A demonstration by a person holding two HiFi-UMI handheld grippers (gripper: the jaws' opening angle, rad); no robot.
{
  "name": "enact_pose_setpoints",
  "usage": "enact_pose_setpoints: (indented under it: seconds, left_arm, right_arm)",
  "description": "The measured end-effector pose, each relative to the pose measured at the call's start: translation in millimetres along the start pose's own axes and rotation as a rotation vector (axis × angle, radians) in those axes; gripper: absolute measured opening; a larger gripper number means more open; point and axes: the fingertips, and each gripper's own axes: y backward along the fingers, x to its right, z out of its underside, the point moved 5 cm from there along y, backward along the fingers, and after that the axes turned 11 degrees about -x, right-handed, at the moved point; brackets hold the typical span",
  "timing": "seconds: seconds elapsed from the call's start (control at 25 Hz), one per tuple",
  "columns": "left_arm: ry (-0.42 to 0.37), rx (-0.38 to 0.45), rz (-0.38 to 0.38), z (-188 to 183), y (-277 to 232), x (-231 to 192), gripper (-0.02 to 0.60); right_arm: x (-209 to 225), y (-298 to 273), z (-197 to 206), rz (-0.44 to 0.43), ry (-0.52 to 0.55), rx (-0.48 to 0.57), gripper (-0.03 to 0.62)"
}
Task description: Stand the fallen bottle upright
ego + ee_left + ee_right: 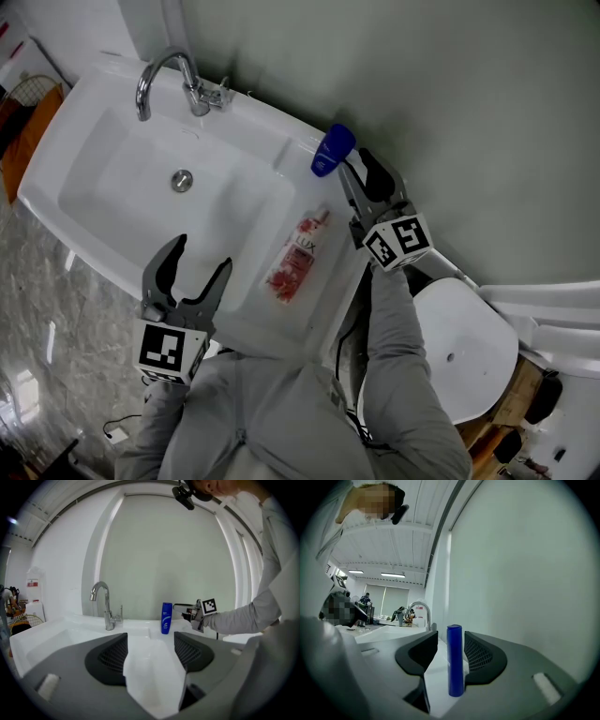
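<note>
My right gripper holds its jaws slightly apart, loosely flanking the upright blue bottle at the sink's back right corner, a red bottle lies flat on the sink's right ledge, and my left gripper hovers wide open and empty over the sink's front rim.

even indoor light, soft shadows; gripper views fisheye-warped, dark vignetted corners.

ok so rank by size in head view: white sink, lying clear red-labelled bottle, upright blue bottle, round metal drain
1. white sink
2. clear red-labelled bottle
3. blue bottle, foreshortened from above, so its true size is unsure
4. round metal drain
</note>
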Motion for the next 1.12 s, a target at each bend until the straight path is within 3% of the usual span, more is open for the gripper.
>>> enact_pose_setpoints:
  seconds: [0.76, 0.92, 1.12]
  left_arm:
    - [-0.059, 0.16, 0.051, -9, 54, 10, 0.336]
    - [-0.062, 0.161, 0.067, 2, 65, 11, 0.336]
    - [-0.054, 0.169, 0.07, 8, 79, 6, 0.336]
  right_arm:
    - [-96, 86, 8, 0.064, -0.161, -0.013, 0.16]
    - [-113, 90, 25, 0.055, -0.275, -0.076, 0.185]
    - [-123, 83, 59, 0.095, -0.512, -0.25, 0.204]
